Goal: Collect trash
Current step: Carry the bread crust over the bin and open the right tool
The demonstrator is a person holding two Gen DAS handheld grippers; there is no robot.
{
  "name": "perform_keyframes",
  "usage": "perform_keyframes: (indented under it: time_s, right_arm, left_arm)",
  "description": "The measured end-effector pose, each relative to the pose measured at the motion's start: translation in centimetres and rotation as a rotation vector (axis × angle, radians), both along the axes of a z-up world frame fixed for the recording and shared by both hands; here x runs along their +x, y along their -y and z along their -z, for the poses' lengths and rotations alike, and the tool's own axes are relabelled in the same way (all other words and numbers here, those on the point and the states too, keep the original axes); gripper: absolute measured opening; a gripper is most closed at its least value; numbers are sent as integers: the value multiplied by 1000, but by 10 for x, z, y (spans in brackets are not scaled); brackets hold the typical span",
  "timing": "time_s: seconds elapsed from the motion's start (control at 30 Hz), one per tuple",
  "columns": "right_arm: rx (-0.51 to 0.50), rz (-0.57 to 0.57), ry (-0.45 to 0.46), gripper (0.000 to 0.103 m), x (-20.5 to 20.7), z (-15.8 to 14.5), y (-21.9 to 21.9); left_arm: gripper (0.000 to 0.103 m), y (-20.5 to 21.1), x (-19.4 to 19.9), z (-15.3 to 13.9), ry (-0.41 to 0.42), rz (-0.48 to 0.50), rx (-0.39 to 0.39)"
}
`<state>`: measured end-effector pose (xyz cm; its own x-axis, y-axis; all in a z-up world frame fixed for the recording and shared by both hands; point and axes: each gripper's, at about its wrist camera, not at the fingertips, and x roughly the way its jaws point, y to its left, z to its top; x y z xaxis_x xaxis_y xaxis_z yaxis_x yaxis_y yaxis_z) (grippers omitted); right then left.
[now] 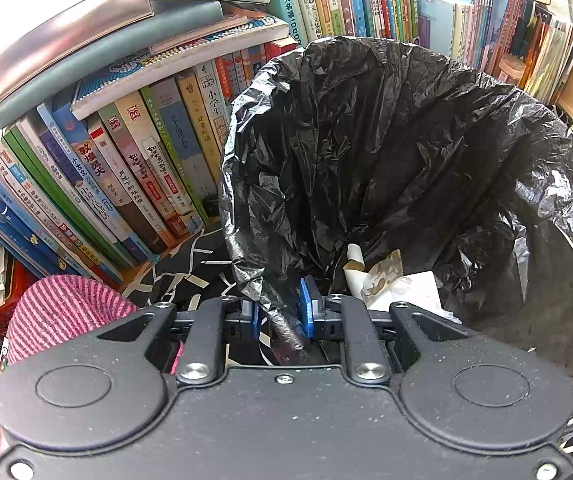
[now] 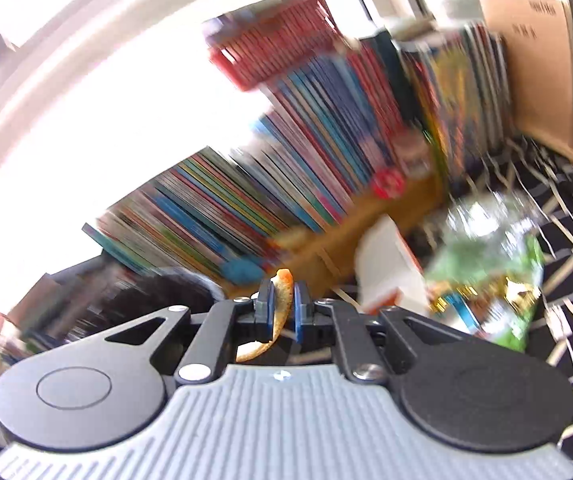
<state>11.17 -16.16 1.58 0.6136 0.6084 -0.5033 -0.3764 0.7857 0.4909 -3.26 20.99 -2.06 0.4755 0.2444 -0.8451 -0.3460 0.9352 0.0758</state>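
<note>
The left gripper (image 1: 282, 312) is pressed together on the near rim of the black bag (image 1: 386, 152), holding its mouth open in front of the books (image 1: 134, 168), with paper scraps (image 1: 382, 276) already at the bottom. The right gripper (image 2: 282, 312) pinches an orange peel (image 2: 280, 308) on edge, up in the air with the bottle (image 2: 490, 264) and carton (image 2: 386, 268) on the patterned cloth (image 2: 566, 240) beyond. The peel is thin and curved, so it could slip out on a fast swing, or miss the bag if the pinched rim sags
</note>
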Motion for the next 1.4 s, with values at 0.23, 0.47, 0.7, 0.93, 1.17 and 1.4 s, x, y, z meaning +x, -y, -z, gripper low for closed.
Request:
perform_keyframes:
  time_s: [0.23,0.47,0.7,0.93,1.17,1.4]
  right_arm:
    - [74,-97,82,12,-21,-34,-20]
    - [57,-208,78,13,-37,-28,-56]
    - [-17,-263,41,14,-46,-2,-75]
    - [-48,-277,21,20,-49,10,-79]
    - [-50,-274,32,39,-49,8,-78]
    - [-37,-246,50,54,-47,5,-69]
  left_arm:
    - [18,3,2,2,-9,6,17]
    - [18,1,2,3,-7,7,11]
    - [18,1,1,4,-6,6,9]
    - [18,1,1,4,-6,6,10]
    - [18,1,1,4,-6,6,9]
    - [18,0,1,6,-7,4,7]
